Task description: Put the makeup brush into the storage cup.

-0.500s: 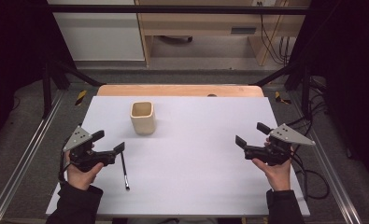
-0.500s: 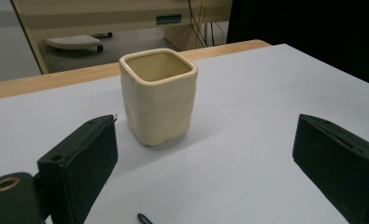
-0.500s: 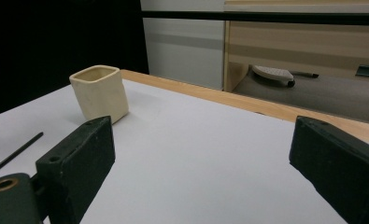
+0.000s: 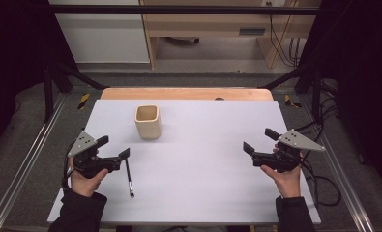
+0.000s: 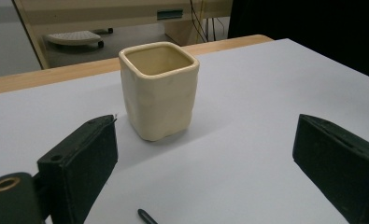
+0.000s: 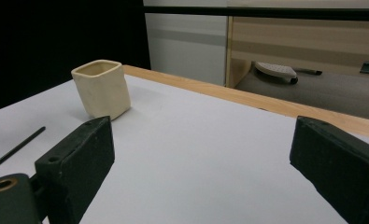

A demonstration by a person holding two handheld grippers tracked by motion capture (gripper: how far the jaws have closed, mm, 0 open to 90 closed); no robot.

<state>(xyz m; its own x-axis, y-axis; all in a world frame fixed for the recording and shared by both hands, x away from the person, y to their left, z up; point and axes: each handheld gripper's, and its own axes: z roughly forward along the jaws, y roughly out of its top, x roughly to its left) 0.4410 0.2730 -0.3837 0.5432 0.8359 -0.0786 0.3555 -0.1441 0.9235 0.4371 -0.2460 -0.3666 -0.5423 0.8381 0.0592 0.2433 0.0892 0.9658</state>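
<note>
Down at the near left of the table, the left gripper (image 4: 113,147) rests low in the person's left hand (image 4: 84,179), its two blocky black jaws spread wide with nothing between them; the pads look matte and slightly rough, like dense foam or rubber. Just beside its nearer jaw lies a thin black brush or pen (image 4: 129,177), a straight slender stick with a pale metallic stretch near its near end, flat on the sheet and not touched by the gripper. Farther ahead of the jaws stands a cream ceramic cup (image 4: 147,122), upright, squarish with rounded corners, a thick soft rim and faintly dimpled glazed walls, empty as far as its inside can be seen. Well apart, on the right side, the right gripper (image 4: 260,141) is held in the right hand (image 4: 285,176), jaws equally wide and empty, a grey three-cornered plate on top. Everything sits on a smooth white sheet (image 4: 203,159) covering the table (image 4: 188,94), whose light wooden edge shows along the far side.
</note>
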